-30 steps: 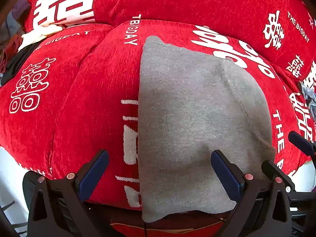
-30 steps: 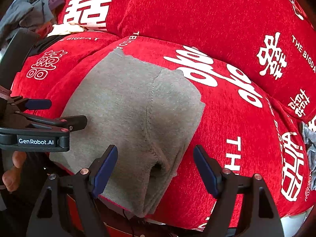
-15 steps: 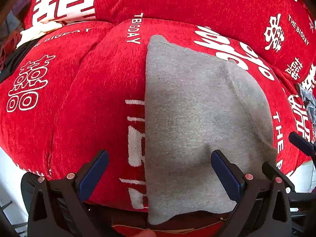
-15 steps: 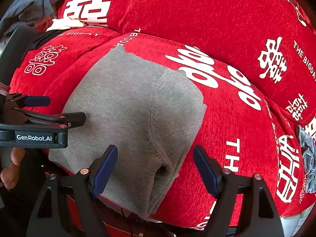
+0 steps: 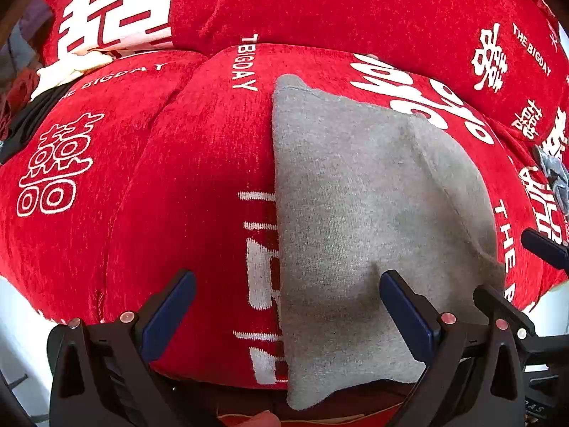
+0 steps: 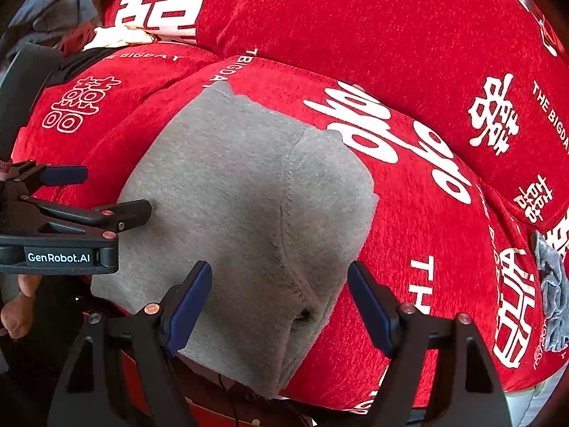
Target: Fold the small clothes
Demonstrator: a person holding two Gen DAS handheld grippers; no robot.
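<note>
A small grey knit garment point(image 5: 370, 220) lies flat on a red sofa seat cushion point(image 5: 199, 178), its near edge hanging over the cushion front. It also shows in the right wrist view point(image 6: 249, 213) with a raised seam down its middle. My left gripper point(image 5: 288, 306) is open and empty, hovering over the garment's near left edge. My right gripper point(image 6: 279, 299) is open and empty over the garment's near right part. The left gripper also shows in the right wrist view point(image 6: 106, 192), at the garment's left side.
The sofa's back cushions point(image 6: 355, 35) are red with white characters. A pile of dark and white clothes point(image 6: 60, 17) lies at the far left. Another grey cloth point(image 6: 551, 291) lies at the right end of the seat.
Both grippers have shifted slightly left and back, staying open. The garment has not moved.
</note>
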